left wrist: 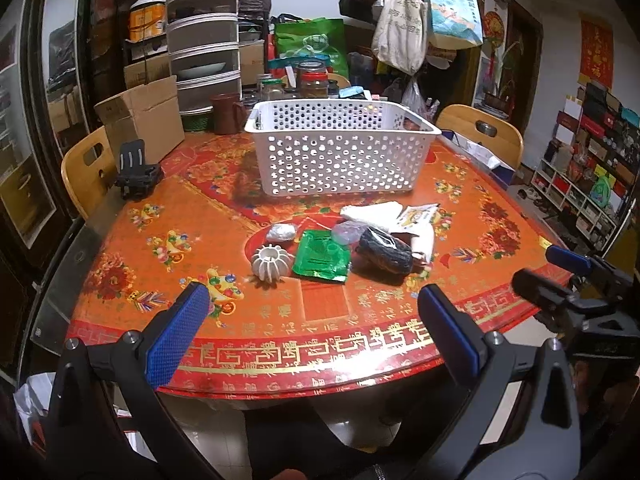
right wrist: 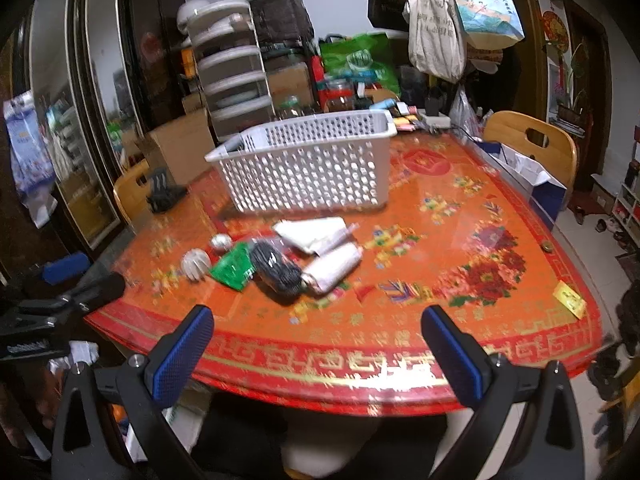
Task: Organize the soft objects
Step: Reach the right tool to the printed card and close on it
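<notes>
A white perforated basket [left wrist: 340, 152] [right wrist: 308, 168] stands on the orange table [left wrist: 200, 216] [right wrist: 460, 216]. In front of it lie a black rolled cloth [left wrist: 384, 254] [right wrist: 278, 270], a white cloth [left wrist: 374, 214] [right wrist: 312, 230], a white roll [right wrist: 334, 266], a green foil packet [left wrist: 320, 258] [right wrist: 234, 266], a white ribbed ball [left wrist: 269, 262] [right wrist: 195, 264] and a silver foil lump [left wrist: 281, 233] [right wrist: 221, 242]. My left gripper [left wrist: 314, 330] is open and empty over the table's near edge. My right gripper [right wrist: 318, 350] is open and empty, also at the near edge; it shows in the left view [left wrist: 560, 276].
A cardboard box [left wrist: 142, 118], a brown mug [left wrist: 228, 114], jars [left wrist: 312, 78] and stacked drawers [left wrist: 204, 36] crowd the table's far side. A black clamp [left wrist: 136, 172] sits at the left edge. Wooden chairs [left wrist: 480, 132] [left wrist: 86, 164] flank the table.
</notes>
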`<state>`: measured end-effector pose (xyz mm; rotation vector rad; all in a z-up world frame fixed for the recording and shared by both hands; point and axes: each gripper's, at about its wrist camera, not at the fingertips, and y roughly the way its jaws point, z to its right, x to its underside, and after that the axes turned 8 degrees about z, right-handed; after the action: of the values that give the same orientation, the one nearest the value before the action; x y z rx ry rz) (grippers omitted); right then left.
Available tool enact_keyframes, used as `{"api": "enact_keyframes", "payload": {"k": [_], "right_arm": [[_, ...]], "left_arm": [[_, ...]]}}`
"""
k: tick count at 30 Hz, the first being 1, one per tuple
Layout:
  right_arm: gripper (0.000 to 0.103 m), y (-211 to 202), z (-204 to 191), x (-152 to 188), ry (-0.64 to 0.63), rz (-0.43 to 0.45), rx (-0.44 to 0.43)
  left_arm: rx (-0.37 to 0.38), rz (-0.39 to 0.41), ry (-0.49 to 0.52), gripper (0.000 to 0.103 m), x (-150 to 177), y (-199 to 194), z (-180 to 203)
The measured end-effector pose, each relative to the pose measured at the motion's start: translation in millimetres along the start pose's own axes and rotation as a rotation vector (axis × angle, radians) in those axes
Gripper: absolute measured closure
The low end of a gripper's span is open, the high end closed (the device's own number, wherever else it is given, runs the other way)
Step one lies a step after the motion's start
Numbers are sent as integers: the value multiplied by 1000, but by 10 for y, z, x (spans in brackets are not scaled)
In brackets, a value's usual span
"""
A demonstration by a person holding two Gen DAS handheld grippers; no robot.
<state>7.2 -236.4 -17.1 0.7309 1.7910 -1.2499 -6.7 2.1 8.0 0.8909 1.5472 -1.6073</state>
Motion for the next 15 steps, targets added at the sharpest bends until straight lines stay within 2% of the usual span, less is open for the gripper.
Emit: {"api": "enact_keyframes", "payload": {"k": [2,4,6,9,12,15], "right_arm": [[0,-23,35,7,22,67,-25],[0,16,75,22,34,95,-27],[0,134,105,48,31,53,-22],[0,357,132,69,28,-25,9],[0,575,174,142,41,-110,0],[0,701,213,167,49,-134,1]], "left_arm": [[22,10,-17,0,9,60,-75],[25,25,-34,0,12,109,-144],[22,22,-42,0,22,203,-200],[-73,-27,-16,0,62,435,-247],[-47,-73,-23,0,136,635,-336],[7,-94,-72,0,192,784,-485]]}}
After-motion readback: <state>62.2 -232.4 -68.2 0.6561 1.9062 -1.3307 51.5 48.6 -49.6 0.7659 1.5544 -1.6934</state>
